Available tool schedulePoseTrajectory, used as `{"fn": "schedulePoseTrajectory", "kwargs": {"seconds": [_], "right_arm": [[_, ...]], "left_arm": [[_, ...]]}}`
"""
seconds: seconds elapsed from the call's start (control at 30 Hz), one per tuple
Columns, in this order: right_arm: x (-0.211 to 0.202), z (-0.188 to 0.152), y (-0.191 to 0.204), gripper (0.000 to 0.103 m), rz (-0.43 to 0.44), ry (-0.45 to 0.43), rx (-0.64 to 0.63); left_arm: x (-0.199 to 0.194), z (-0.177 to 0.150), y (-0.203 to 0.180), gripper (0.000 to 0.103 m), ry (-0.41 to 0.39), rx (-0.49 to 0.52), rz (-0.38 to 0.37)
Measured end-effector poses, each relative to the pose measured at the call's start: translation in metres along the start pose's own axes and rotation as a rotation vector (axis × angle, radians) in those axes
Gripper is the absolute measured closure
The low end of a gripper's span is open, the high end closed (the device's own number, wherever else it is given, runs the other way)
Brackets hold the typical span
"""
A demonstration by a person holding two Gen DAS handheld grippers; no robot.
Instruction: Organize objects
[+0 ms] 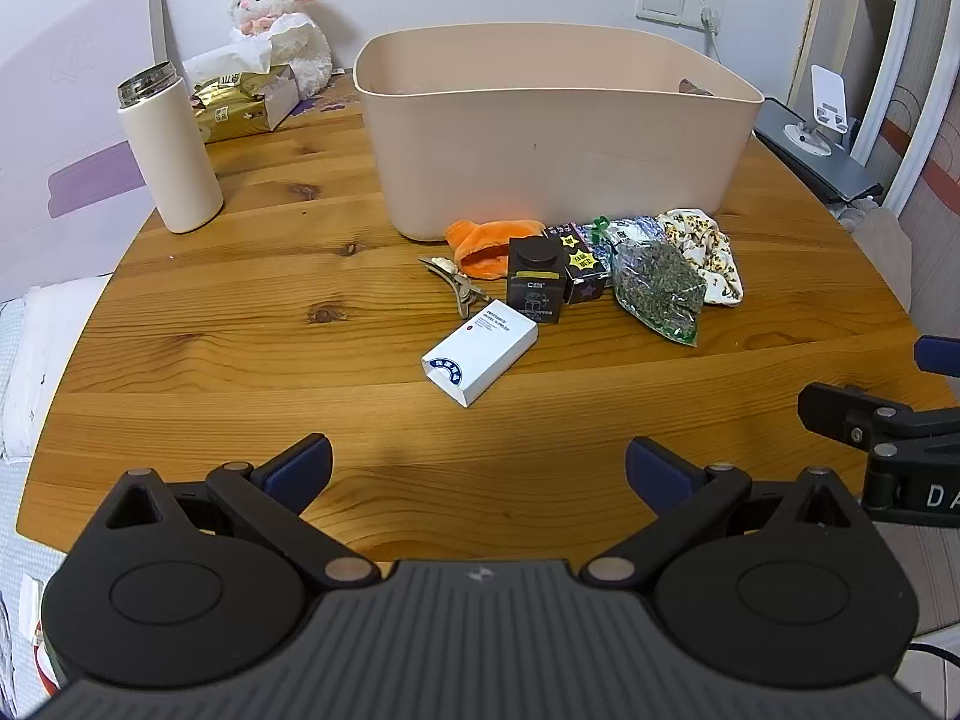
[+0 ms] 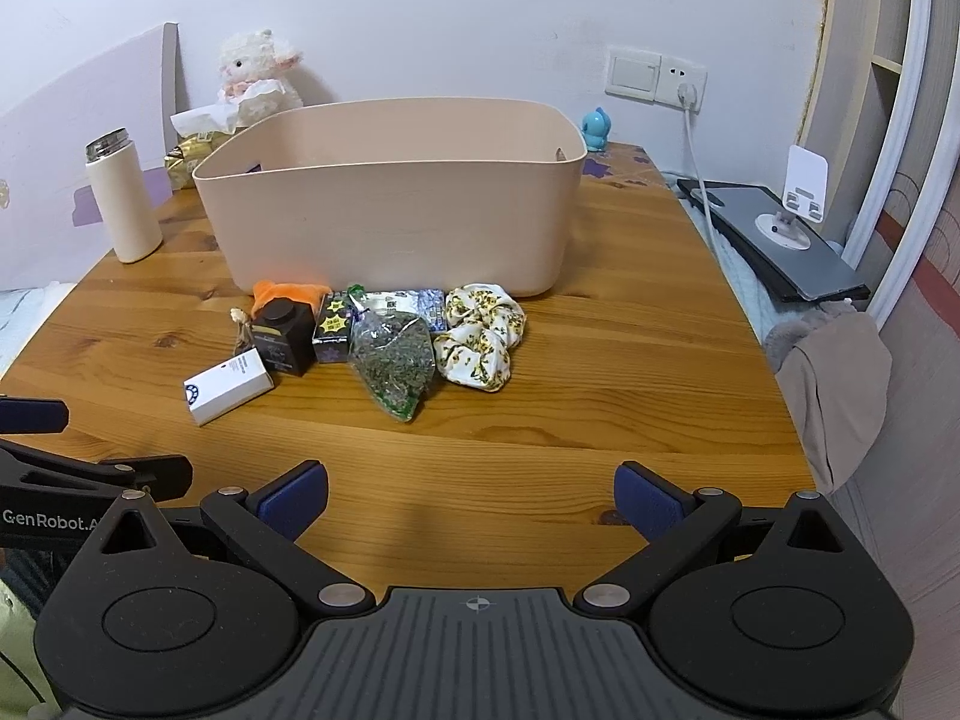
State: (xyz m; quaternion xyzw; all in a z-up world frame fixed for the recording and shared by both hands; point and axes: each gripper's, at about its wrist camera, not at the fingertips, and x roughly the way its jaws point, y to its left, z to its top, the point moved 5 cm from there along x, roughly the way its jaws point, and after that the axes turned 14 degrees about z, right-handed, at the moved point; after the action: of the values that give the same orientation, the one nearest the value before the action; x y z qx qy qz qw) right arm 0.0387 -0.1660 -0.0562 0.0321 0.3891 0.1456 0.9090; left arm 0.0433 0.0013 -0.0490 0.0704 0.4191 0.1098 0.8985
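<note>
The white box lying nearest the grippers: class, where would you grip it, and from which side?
Grip the white box across its two long side faces, coming down from above. It lies flat on the table, angled, with clear wood along both long sides; its far end crowds the black cube.

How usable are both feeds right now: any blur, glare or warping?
Left wrist view: sharp, table edge bowed by fisheye, dark vignette in corners, soft shadow between the open left tongs. Right wrist view: equally sharp, same bowing, mild sheen on wood before the open right tongs.
</note>
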Motion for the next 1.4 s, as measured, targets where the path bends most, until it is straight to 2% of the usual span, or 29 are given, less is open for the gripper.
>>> {"fn": "schedulePoseTrajectory", "kwargs": {"seconds": [1.4], "right_arm": [[0.0058, -0.0018, -0.0039, 0.0, -0.009, 0.015, 0.003]], "left_arm": [[0.009, -0.0032, -0.0048, 0.0, 0.018, 0.004, -0.014]]}}
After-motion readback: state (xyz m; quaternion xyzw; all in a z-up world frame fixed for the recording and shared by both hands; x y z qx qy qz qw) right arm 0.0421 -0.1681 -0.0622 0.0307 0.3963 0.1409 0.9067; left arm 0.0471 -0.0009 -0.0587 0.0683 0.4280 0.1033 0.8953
